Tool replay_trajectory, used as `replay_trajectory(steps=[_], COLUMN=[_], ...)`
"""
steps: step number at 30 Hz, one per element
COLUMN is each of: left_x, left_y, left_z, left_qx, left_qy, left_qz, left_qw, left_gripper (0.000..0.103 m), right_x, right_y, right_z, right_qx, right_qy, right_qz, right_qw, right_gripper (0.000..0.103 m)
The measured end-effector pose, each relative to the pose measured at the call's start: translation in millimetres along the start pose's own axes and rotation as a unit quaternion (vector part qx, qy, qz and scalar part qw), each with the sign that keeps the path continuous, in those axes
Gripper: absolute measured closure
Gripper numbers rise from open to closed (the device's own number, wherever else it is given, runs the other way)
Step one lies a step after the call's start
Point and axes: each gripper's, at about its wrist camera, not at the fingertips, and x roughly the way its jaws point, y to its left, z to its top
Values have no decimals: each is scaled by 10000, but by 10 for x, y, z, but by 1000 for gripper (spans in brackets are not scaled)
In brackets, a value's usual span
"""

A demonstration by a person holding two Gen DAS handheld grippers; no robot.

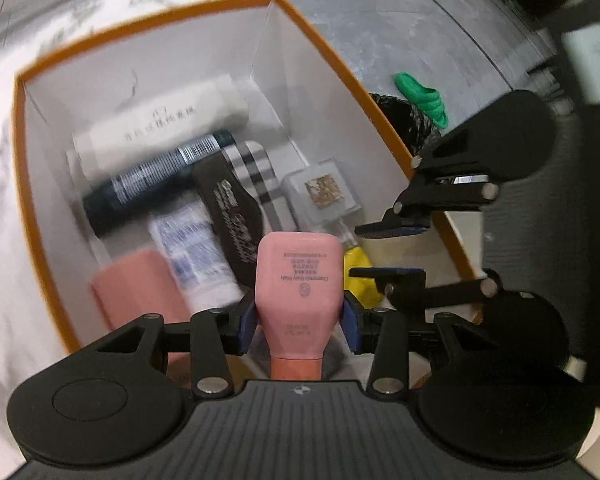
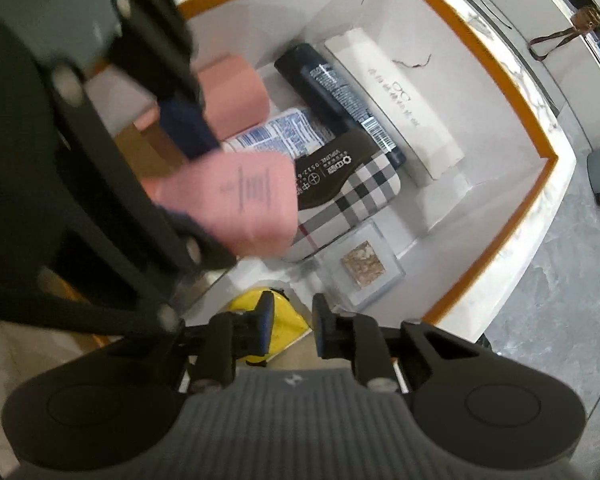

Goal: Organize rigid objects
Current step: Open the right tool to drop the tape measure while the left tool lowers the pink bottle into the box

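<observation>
The pink body wash tube [image 1: 298,280] is clamped near its cap end between the blue pads of the left gripper [image 1: 299,322], cap toward the camera and flat end pointing into the orange-rimmed white box [image 1: 100,40]. In the right wrist view the same tube [image 2: 240,204] shows as a blurred pink slab held above the box's contents, with the left gripper's [image 2: 188,172] dark linkage crossing the frame beside it.

Only the left wrist view shows the tube's printed label clearly; the right view shows its text too smeared to read. The left view also takes in the right gripper [image 1: 380,250] from the side, just beside the tube, with its two fingers apart and nothing between them. In its own camera the right gripper [image 2: 294,332] stands partly open and empty, over a yellow item [image 2: 288,320] at the box's near wall.

Inside the box, beyond the tube, lie a plaid case with a dark brown label [image 2: 352,196], a dark spray can [image 2: 332,92], a long white carton [image 2: 396,108], a white tube with blue print [image 2: 284,132], a second pink container [image 2: 236,88] and a clear square case with a gold-flecked centre [image 2: 362,266]. The yellow item is mostly hidden behind the fingers in both views, and I cannot tell what it is. Outside the box, only the left view shows a green ridged object [image 1: 422,98] on the grey floor.
</observation>
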Motion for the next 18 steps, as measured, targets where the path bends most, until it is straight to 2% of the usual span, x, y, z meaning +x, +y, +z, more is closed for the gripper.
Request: replay_trajectory(steps=[3, 9, 18], left_x=[89, 255, 383], left_y=[14, 118, 262], left_z=[24, 40, 43], left_qx=[-566, -1321, -1713], left_qy=[138, 356, 649], left_qz=[-140, -302, -745], left_qw=[9982, 9901, 9802], left_gripper=[55, 55, 54], right_x=[-51, -86, -60], right_y=[-36, -51, -16], right_z=[-53, -112, -130], right_qx=[-170, -84, -147], right_qy=[1, -118, -142], right_qz=[-140, -35, 22], right_qw=[9998, 9999, 9998], right_gripper=[84, 84, 80])
